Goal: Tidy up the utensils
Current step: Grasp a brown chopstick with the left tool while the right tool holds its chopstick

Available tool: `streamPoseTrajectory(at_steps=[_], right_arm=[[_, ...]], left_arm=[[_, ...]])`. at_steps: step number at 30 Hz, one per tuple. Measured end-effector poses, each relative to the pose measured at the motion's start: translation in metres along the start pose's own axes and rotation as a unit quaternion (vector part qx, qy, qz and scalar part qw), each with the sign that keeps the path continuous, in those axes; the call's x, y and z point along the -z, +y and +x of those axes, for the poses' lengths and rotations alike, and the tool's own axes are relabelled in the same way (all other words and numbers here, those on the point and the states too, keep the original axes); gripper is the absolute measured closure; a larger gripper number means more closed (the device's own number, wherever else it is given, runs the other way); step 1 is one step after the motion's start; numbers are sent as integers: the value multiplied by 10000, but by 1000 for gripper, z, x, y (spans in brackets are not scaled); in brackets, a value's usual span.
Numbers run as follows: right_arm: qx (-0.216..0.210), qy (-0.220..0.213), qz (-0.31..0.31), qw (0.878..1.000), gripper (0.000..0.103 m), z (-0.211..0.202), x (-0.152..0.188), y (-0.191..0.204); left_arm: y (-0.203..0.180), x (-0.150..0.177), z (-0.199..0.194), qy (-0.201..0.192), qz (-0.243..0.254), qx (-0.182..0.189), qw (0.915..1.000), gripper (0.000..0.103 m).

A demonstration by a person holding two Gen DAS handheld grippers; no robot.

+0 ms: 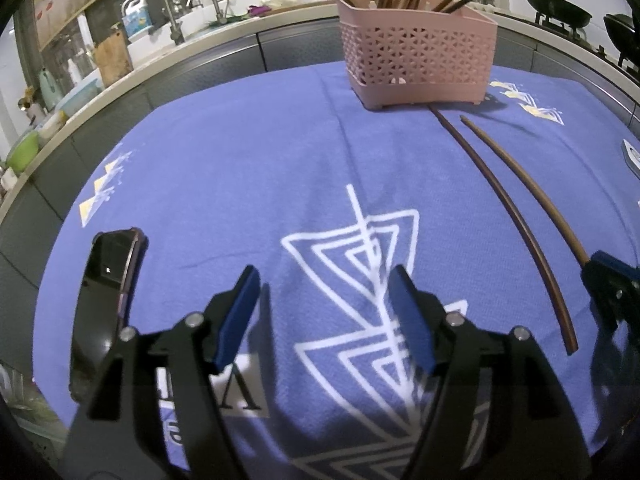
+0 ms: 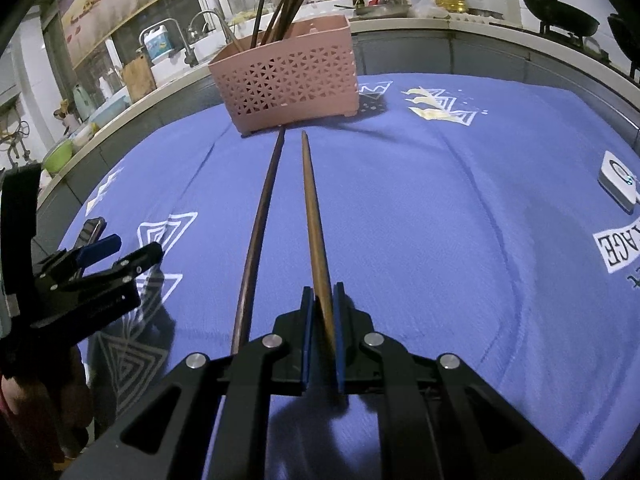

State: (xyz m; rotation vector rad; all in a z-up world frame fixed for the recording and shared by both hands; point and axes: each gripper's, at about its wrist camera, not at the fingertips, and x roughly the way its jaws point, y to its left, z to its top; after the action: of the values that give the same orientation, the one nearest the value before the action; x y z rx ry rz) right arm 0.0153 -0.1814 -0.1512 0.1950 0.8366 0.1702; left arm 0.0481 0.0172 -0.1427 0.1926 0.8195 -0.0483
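Observation:
A pink perforated utensil basket (image 1: 416, 52) (image 2: 288, 80) with several dark chopsticks standing in it sits at the far side of the blue cloth. Two chopsticks stretch from near me toward the basket. My right gripper (image 2: 322, 292) is shut on the lighter brown chopstick (image 2: 314, 216) (image 1: 532, 192) at its near end. The darker chopstick (image 2: 260, 224) (image 1: 516, 220) lies loose on the cloth just left of it. My left gripper (image 1: 324, 276) (image 2: 120, 246) hovers open over the cloth's white pattern, nothing between its fingers.
A black phone (image 1: 104, 304) lies on the cloth left of my left gripper. A small white device (image 2: 618, 184) rests near the cloth's right edge. Behind the table runs a counter with a sink, bottles and woks (image 2: 560, 12).

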Motion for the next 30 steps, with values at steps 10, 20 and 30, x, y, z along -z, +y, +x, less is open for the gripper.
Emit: streamPoseTrajectory(at_steps=[10, 20, 30], right_arm=[[45, -89, -51, 9999, 93, 3, -1, 1], [108, -174, 407, 9990, 93, -7, 3, -21], [115, -161, 566, 9982, 93, -24, 23, -32]], left_arm=[[0, 0, 0, -9, 1, 3, 10000, 36], [-3, -4, 1, 21, 29, -6, 10000, 36], [-14, -18, 1, 250, 42, 561, 9981, 37]])
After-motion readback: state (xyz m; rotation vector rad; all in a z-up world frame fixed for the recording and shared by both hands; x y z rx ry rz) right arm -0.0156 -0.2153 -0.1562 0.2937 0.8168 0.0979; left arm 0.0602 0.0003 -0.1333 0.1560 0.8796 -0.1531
